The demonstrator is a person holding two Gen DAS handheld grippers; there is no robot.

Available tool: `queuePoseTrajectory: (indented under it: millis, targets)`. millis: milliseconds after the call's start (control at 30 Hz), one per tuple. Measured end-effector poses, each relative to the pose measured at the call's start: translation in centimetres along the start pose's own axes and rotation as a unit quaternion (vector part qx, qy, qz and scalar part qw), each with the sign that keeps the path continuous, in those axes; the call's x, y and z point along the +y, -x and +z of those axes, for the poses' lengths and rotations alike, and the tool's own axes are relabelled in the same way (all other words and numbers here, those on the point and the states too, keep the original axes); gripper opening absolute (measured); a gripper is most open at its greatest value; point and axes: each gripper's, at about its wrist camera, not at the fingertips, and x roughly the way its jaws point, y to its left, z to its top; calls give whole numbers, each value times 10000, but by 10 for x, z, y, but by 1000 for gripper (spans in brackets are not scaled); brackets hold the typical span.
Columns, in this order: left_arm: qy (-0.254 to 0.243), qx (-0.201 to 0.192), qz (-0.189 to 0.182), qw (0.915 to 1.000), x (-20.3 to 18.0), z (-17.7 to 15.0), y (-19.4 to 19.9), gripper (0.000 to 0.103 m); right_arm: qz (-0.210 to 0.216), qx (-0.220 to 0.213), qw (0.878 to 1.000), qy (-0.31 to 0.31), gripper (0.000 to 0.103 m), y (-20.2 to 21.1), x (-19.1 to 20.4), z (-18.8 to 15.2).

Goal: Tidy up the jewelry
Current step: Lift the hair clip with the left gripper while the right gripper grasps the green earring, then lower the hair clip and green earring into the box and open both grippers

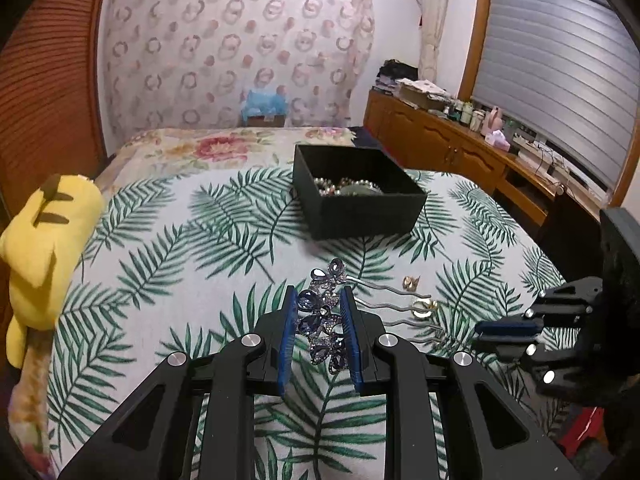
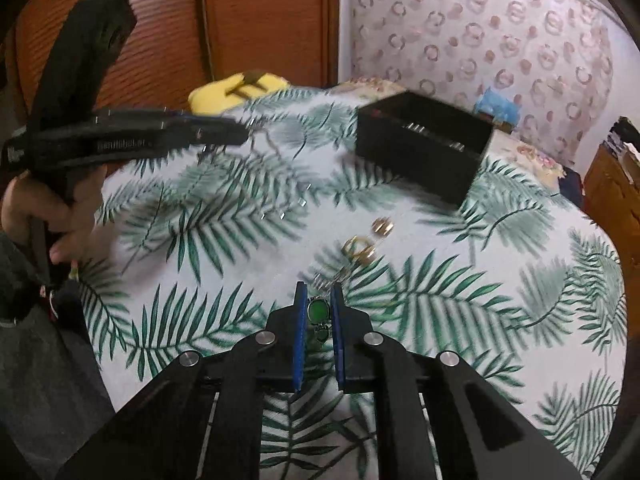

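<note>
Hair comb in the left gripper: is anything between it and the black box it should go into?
Nothing visible blocks it. The left gripper holds the hair comb, and only bare leaf-print bedspread lies between it and the open black box. The gold earrings lie off to the right of that path.

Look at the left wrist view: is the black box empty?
No, the black box already holds pearl-like beaded jewelry visible inside it.

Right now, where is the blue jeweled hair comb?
Left wrist view: the blue jeweled hair comb sits between the left gripper fingers, near the black box.
</note>
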Motion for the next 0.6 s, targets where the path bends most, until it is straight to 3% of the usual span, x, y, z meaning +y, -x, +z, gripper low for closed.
queuePoseTrajectory:
  millis: [600]
  targets:
    - [-245, -344, 12, 9991, -5, 72, -28, 20, -488, -929, 9943, 204, 13, 35, -55, 93]
